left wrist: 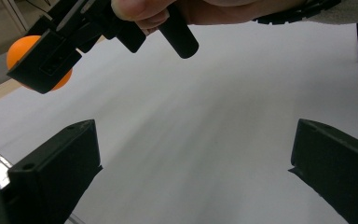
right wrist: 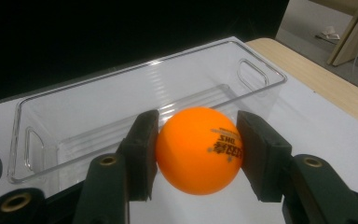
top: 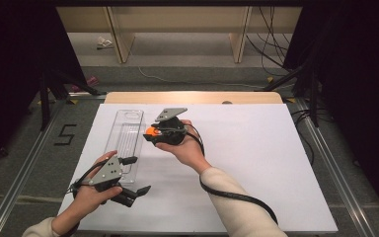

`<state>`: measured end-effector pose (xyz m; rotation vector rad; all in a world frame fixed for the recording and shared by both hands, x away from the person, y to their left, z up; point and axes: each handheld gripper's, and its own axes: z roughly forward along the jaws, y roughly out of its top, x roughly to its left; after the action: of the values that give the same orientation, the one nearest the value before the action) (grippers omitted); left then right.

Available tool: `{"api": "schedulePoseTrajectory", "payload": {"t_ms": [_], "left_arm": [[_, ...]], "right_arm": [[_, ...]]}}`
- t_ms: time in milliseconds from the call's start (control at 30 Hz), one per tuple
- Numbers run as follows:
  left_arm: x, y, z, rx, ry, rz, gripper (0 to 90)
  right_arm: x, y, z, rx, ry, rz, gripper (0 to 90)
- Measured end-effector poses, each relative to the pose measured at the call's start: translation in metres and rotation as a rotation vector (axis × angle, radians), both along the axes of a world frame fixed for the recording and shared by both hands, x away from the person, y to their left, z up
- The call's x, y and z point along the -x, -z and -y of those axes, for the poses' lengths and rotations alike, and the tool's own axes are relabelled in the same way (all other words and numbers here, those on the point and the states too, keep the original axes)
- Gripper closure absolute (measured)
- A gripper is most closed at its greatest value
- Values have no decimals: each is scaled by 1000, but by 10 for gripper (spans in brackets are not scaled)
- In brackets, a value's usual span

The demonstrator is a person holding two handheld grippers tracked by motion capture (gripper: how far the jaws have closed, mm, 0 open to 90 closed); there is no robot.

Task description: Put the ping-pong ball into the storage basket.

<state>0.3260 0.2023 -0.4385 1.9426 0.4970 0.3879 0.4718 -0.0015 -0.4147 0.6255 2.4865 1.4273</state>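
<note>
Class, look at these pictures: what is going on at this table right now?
A person works at a white table with a gripper in each hand. The right gripper is shut on an orange ball, held beside a clear plastic tray. The left gripper is open, its jaws wide apart by the tray's near end, holding nothing.

The whole right half of the white table top (top: 256, 163) lies bare, and a gripper could pass there freely. At centre left the long clear tray (top: 127, 136) takes up a strip, with the left gripper (top: 134, 174) at its near end and the right gripper (top: 150, 133), clamped on an orange ball (right wrist: 198, 150), beside its right wall.
</note>
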Motion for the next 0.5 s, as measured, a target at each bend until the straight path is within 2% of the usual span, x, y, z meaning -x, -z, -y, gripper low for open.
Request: {"api": "schedulePoseTrajectory", "payload": {"t_ms": [500], "left_arm": [[0,0,0,-3,3,0,8]], "right_arm": [[-3,-4,-8,2,-9,3,515]]}}
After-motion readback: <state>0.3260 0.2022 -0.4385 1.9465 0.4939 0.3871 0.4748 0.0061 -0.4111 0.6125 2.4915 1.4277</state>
